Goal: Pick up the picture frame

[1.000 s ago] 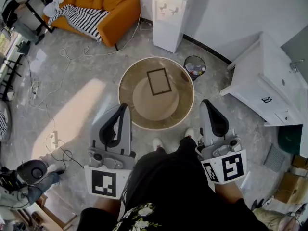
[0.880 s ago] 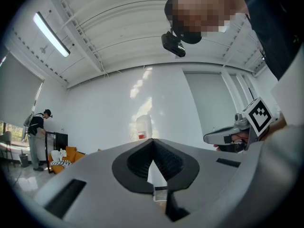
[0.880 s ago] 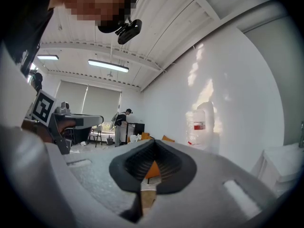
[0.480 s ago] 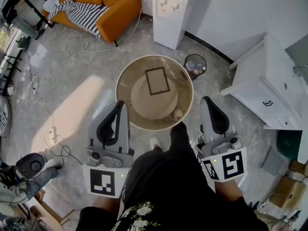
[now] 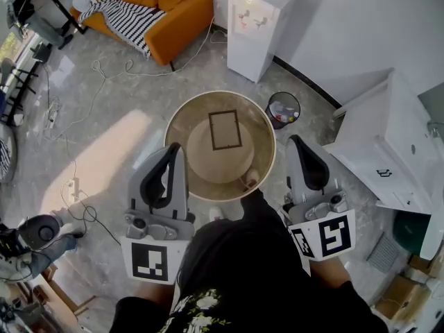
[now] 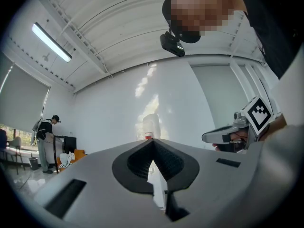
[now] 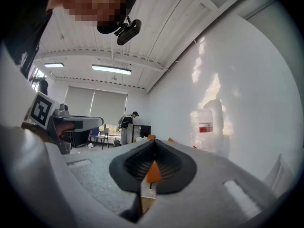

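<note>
Head view: nearest, the left gripper (image 5: 176, 150) flanks the round table (image 5: 187, 116) at its 8 o'clock rim, the right gripper (image 5: 295, 143) at 4 o'clock. Only this view shows the picture frame (image 5: 225, 130), flat on the table, slightly toward 12 o'clock from its middle. Gripper views alone show both pairs of jaws pressed together, empty; far beyond stands a person (image 6: 46, 137). A second ago the table lay farther ahead.

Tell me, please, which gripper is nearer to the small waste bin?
Right. The right gripper sits just short of the waste bin; the left gripper is across the round table.
</note>
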Demonstrator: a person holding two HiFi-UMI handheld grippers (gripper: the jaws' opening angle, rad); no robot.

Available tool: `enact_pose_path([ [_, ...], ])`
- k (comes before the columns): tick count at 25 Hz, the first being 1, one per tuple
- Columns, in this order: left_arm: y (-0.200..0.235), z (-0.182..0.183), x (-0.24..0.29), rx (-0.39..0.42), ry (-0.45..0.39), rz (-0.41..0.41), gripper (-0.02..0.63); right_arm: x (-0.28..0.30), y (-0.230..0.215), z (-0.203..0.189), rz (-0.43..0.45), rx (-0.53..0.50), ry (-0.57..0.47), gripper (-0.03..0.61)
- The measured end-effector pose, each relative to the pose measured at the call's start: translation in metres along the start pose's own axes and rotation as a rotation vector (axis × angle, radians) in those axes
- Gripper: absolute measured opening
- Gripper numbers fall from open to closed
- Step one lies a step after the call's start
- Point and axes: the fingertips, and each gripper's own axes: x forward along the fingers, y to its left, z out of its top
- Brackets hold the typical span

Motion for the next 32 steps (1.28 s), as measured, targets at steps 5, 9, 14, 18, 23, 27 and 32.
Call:
enact_pose_path([
  [5, 0.002, 0.000, 0.025, 0.009, 0.008, 0.045, 0.002, 0.024, -0.021, -0.001, 0.048, 0.003, -0.008, -0.003],
  [9, 0.002, -0.007, 0.039, 0.010, 0.025, 0.086, 0.003, 0.041, -0.035, -0.010, 0.092, -0.004, 0.004, -0.004],
  [14, 0.005, -0.012, 0.056, 0.022, 0.045, 0.142, 0.003, 0.065, -0.048, -0.015, 0.155, 0.010, 0.015, -0.004],
  [18, 0.001, -0.018, 0.065, 0.031, 0.063, 0.191, 0.003, 0.078, -0.057, -0.023, 0.211, 0.023, 0.023, -0.003],
  [23, 0.001, -0.032, 0.071, -0.005, 0.088, 0.275, 0.003, 0.096, -0.056, -0.035, 0.306, 0.018, 0.049, -0.004],
  [27, -0.007, -0.052, 0.078, -0.019, 0.131, 0.318, 0.003, 0.108, -0.064, -0.053, 0.367, 0.031, 0.067, -0.003],
  [32, -0.011, -0.076, 0.085, -0.023, 0.193, 0.363, 0.003, 0.127, -0.076, -0.087, 0.409, 0.066, 0.107, -0.005],
])
